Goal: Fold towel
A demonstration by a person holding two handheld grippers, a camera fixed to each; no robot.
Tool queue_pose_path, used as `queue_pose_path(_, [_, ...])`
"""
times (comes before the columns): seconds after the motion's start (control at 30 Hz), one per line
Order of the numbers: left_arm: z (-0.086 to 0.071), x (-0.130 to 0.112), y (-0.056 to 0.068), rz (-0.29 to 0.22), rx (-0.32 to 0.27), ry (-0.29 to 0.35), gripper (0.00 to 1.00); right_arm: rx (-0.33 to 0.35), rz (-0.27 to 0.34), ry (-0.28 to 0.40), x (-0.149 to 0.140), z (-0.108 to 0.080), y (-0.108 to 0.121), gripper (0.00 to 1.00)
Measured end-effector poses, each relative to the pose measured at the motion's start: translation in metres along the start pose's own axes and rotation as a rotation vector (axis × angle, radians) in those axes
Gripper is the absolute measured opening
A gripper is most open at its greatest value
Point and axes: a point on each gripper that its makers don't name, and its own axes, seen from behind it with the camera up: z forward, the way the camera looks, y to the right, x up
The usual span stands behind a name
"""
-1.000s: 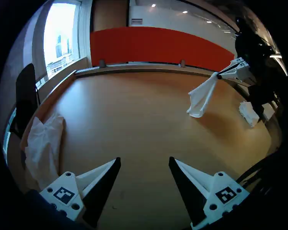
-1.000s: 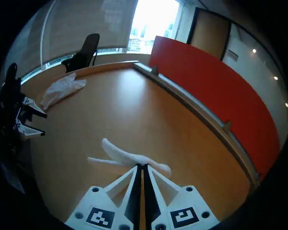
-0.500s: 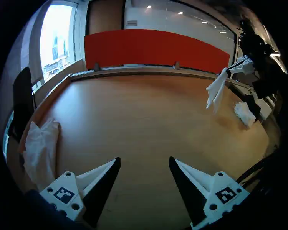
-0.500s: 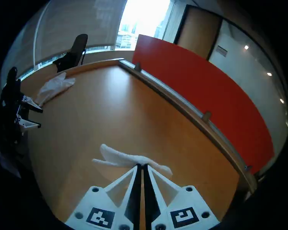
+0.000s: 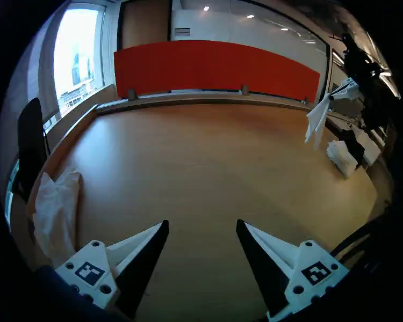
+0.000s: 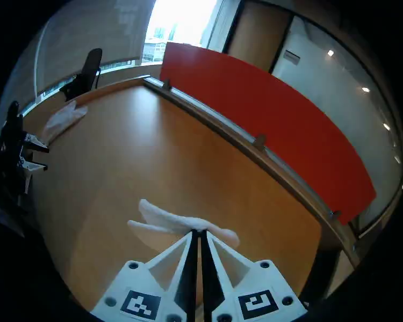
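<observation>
left tongs (image 5: 201,222): spread wide, holding nothing, above the near edge of the bench (image 5: 201,155)
right tongs (image 6: 199,232): closed tight, both fingers pinching the towel (image 6: 174,220)
towel: white, hung clear of the bench at the far right in the left gripper view, draping down from the tips
crumpled cloth (image 5: 54,209): lay at the near left edge
folded pile (image 5: 341,157): rested on the right, just below the hanging towel

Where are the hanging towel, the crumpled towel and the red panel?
hanging towel (image 5: 316,119): left gripper view, middle of the dangling cloth.
crumpled towel (image 5: 54,206): left gripper view, middle of the heap.
red panel (image 5: 212,64): left gripper view, centre of its face.
</observation>
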Motion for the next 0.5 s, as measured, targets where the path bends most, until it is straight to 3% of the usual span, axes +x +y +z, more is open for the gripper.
queue_pose_path(0.5, [0.004, 0.005, 0.006, -0.002, 0.020, -0.012, 0.93, -0.073, 0.038, -0.090, -0.060, -0.018, 0.078, 0.03])
